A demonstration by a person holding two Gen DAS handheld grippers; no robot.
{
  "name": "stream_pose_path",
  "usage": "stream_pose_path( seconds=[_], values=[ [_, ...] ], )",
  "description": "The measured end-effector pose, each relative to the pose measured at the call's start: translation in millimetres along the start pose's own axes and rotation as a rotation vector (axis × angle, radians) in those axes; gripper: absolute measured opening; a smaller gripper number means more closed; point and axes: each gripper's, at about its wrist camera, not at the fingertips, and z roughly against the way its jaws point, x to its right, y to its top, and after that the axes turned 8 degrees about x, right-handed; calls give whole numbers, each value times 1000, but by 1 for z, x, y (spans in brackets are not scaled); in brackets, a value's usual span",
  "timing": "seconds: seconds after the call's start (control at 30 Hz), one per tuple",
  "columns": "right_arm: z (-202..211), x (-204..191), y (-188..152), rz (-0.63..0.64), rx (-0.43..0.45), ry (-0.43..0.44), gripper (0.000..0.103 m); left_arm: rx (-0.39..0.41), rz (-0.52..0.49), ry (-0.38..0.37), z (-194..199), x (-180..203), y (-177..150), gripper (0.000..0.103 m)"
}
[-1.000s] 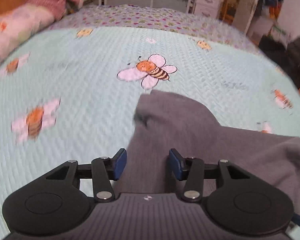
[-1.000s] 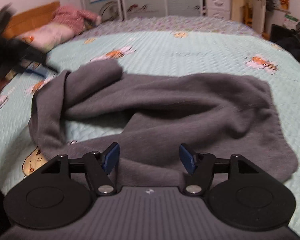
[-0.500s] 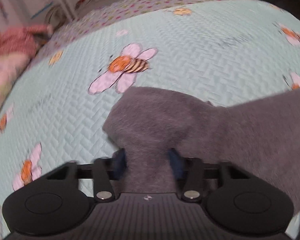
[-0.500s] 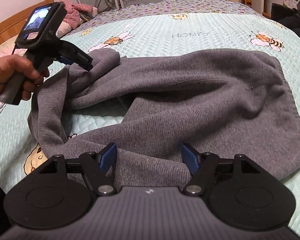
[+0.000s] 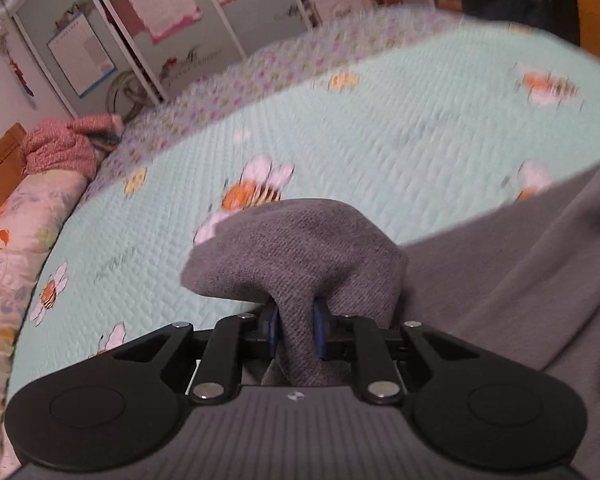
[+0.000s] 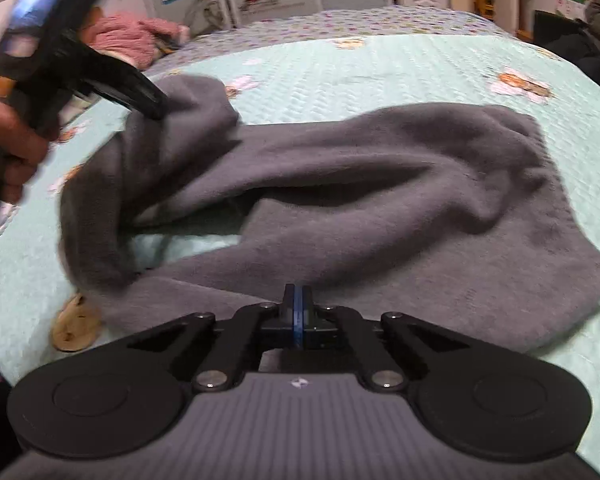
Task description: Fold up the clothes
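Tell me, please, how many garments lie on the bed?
2: the grey garment spread centrally, gripped by the left gripper, and a pink garment bunched at the far-left headboard end. Others may be hidden.

Bee-print quilt [image 5: 380, 140]; pink garment [image 5: 56, 148]

We are seeing the garment [image 6: 380, 200] lying spread across the bedspread [image 6: 380, 80], its left end lifted off the bed and bunching between the fingers of the left gripper [image 5: 296, 332]. The right gripper [image 6: 297, 320] is sitting at the garment's near edge, fingers pressed together. Behind, at the bed's far left, a heap of clothing [image 5: 60, 148] is resting beyond a pillow [image 5: 16, 240], with cabinets [image 5: 180, 20] standing past the far edge.
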Motion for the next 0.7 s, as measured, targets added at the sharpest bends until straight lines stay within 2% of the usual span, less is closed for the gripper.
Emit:
stream_pose_path(
  seconds=[0.07, 0.17, 0.2, 0.23, 0.27, 0.3, 0.33, 0.4, 0.47, 0.5, 0.53, 0.57, 0.6, 0.63, 0.7],
  values=[
    [3, 9, 0, -14, 3, -22, 0, 41, 132, 7, 16, -25, 19, 17],
    [6, 29, 2, -46, -5, -59, 0, 152, 313, 93, 60, -80, 31, 17],
    [7, 35, 2, -54, -6, -72, 0, 182, 333, 135, 75, -94, 28, 13],
    [7, 41, 1, -60, -8, -84, 0, 204, 321, 215, 89, -104, 20, 9],
    [7, 46, 1, -64, -11, -93, 0, 211, 283, 327, 99, -112, 10, 9],
    [6, 51, 0, -68, -13, -102, 0, 193, 253, 418, 101, -120, -2, 9],
    [5, 54, 0, -70, -13, -105, 0, 147, 232, 440, 95, -130, -17, 10],
    [5, 53, 1, -65, -3, -86, 6, -11, 241, 379, 75, -150, -49, 11],
    [4, 50, 3, -48, 13, -64, 8, -91, 297, 334, 68, -162, -80, 11],
    [4, 43, 7, -14, 34, -46, 12, -118, 320, 298, 65, -164, -93, 14],
    [4, 36, 10, 20, 55, -29, 28, -138, 354, 266, 63, -164, -104, 15],
    [4, 29, 14, 54, 76, -11, 39, -151, 385, 240, 60, -163, -113, 15],
    [5, 22, 17, 87, 97, 6, 60, -163, 416, 214, 57, -161, -122, 15],
    [5, 15, 20, 121, 118, 24, 72, -178, 461, 181, 54, -160, -129, 18],
    [-1, -3, 28, 205, 133, 68, 74, -184, 556, 110, 52, -156, -140, 27]
  ],
)
